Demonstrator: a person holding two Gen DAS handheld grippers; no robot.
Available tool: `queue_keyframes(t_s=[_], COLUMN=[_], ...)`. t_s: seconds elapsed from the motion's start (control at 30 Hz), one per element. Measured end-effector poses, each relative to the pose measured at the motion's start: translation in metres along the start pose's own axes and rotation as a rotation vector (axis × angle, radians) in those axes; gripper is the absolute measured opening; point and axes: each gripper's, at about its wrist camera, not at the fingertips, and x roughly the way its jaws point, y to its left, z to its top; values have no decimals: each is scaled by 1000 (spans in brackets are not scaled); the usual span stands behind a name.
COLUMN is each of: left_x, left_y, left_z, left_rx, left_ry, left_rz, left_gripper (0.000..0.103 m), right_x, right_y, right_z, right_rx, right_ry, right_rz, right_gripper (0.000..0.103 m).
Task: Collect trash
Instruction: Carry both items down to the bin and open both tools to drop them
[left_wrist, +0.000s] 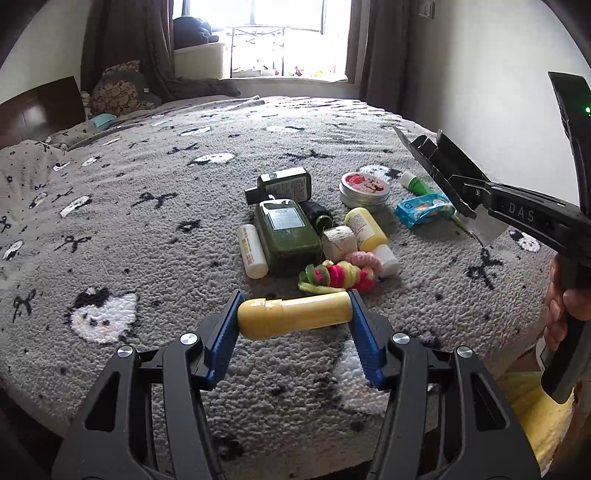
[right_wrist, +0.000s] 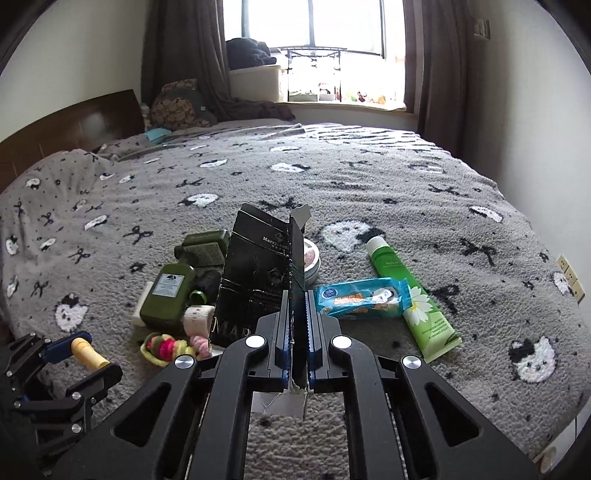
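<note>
My left gripper (left_wrist: 294, 314) is shut on a yellow tube-shaped bottle (left_wrist: 295, 314), held crosswise between the blue pads just above the bed; it also shows in the right wrist view (right_wrist: 88, 352). My right gripper (right_wrist: 296, 299) is shut on a flattened black carton (right_wrist: 258, 273), held upright above the pile; the carton shows at right in the left wrist view (left_wrist: 443, 168). On the grey bedspread (left_wrist: 147, 221) lies a pile: two green bottles (left_wrist: 288, 232), a round tin (left_wrist: 364, 188), a blue snack packet (right_wrist: 364, 299), a green tube (right_wrist: 410, 295), hair ties (left_wrist: 336, 275).
A yellow-and-white bottle (left_wrist: 365, 229), a white stick (left_wrist: 252, 251) and a small white roll (left_wrist: 338, 242) lie in the pile. Pillows (right_wrist: 177, 105) and a wooden headboard (right_wrist: 62, 129) are at far left. A window (right_wrist: 347, 48) with curtains is behind. A wall (right_wrist: 546, 129) runs along the right.
</note>
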Motion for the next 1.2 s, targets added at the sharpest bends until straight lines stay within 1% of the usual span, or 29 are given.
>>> queue_keyframes(t_s=[0.23, 0.33, 0.43, 0.57, 0.7, 0.87, 0.97, 1.1, 1.2], left_x=[-49, -69, -86, -104, -115, -118, -114, -98, -81], left_y=[-8, -13, -17, -21, -24, -27, -28, -29, -29], left_z=[0, -3, -7, -19, -38, -64, -83, -112, -136], left_rx=[-5, 0, 8, 17, 27, 37, 42, 41, 36], left_ry=[-71, -100, -123, -142, -134, -95, -57, 20, 99], left_rz=[7, 11, 20, 38, 37, 14, 0, -26, -38], left_gripper=[54, 54, 54, 54, 54, 54, 54, 54, 54], right_x=[-61, -86, -108, -129, -141, -146, -143, -131, -114], right_y=[5, 7, 10, 13, 18, 18, 18, 20, 20], right_z=[-4, -10, -20, -36, -59, -93, -116, -150, -176], right_rx=[-9, -19, -38, -52, -84, -106, -110, -115, -103], right_ry=[-90, -118, -143, -151, -136, -76, -15, 80, 171], right_rz=[27, 49, 54, 61, 66, 101, 121, 148, 164], right_gripper=[8, 8, 8, 8, 8, 8, 8, 8, 8])
